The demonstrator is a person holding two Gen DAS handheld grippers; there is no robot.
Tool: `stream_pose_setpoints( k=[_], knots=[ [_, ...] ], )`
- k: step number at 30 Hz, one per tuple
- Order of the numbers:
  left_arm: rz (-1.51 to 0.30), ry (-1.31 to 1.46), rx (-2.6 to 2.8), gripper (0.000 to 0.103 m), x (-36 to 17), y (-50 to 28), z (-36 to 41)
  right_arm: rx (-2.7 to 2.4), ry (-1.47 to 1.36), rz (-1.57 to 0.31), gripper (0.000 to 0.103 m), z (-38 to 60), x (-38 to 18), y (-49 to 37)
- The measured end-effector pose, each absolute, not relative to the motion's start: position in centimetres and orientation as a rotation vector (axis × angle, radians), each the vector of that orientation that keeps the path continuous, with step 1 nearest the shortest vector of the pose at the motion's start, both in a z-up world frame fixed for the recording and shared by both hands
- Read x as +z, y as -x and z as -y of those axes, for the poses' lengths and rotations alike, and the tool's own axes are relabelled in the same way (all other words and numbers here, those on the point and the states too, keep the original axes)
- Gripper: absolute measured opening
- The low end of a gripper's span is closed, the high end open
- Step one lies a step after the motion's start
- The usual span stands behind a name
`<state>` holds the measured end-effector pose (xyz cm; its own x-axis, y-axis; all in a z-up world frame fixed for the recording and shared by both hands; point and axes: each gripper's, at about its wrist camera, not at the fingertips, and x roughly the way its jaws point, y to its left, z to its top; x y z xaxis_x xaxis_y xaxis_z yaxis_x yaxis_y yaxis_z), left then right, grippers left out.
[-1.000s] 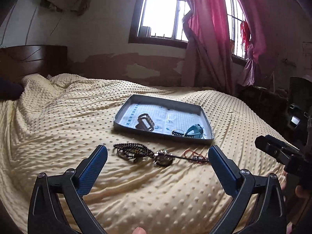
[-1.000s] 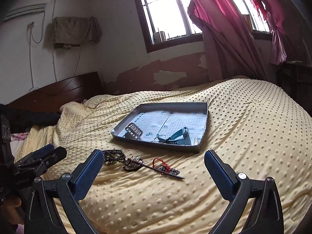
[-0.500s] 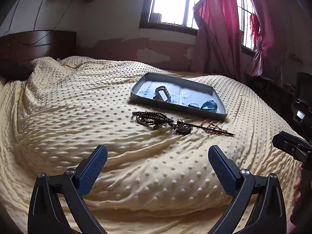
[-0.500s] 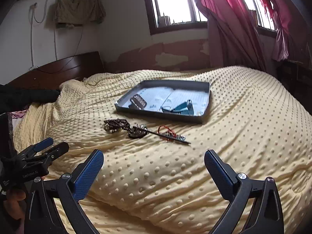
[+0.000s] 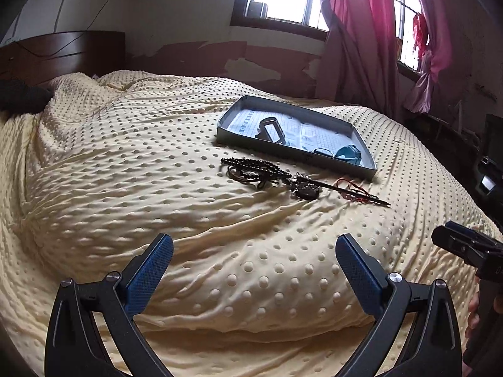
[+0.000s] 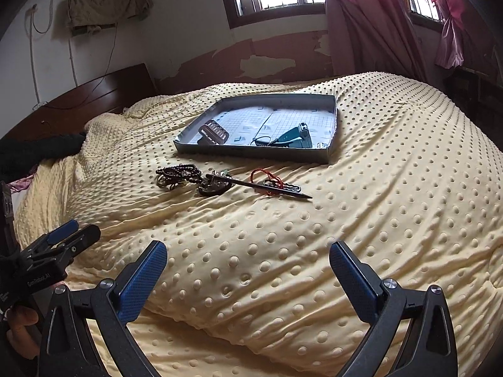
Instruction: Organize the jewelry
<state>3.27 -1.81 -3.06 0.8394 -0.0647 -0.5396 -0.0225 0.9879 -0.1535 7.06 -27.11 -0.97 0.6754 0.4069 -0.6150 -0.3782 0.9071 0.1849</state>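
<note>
A grey tray (image 5: 294,151) (image 6: 251,152) lies on the yellow dotted bedspread and holds a dark bracelet (image 5: 272,129) (image 6: 214,131) and a teal item (image 5: 347,151) (image 6: 294,136). In front of the tray lie a dark bead necklace (image 5: 251,169) (image 6: 177,174), a metal pendant (image 5: 305,188) (image 6: 215,183), a long dark hairpin (image 5: 352,193) (image 6: 273,188) and a red cord (image 5: 350,188) (image 6: 265,177). My left gripper (image 5: 251,264) is open and empty, well short of the jewelry. My right gripper (image 6: 248,268) is open and empty, also back from it.
The bedspread (image 5: 125,163) covers the whole bed. A dark wooden headboard (image 5: 63,53) stands at the left. A window with pink curtains (image 5: 355,31) is behind. Dark furniture (image 5: 490,157) stands at the right. Each gripper shows at the edge of the other's view (image 5: 465,248) (image 6: 59,242).
Both grippers have pulled back and away from the jewelry and tray, which now sit farther off in both views. Both stayed open and empty.
</note>
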Motion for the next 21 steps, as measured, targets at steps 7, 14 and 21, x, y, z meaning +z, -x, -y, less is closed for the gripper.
stream_pose_setpoints(
  k=[7,14,21],
  knots=[
    [-0.603,0.287,-0.023,0.101,-3.5,-5.2,-0.7,0.469,-0.062,-0.739,0.103,27.3,-1.4,-8.6],
    [-0.602,0.294,-0.01,0.101,-3.3,-7.3,-1.5,0.503,0.028,-0.73,0.103,26.2,-1.5,-10.5],
    [-0.609,0.28,-0.025,0.101,-3.9,-9.4,-1.7,0.563,0.037,-0.747,0.098,24.7,-2.5,-13.1]
  ],
)
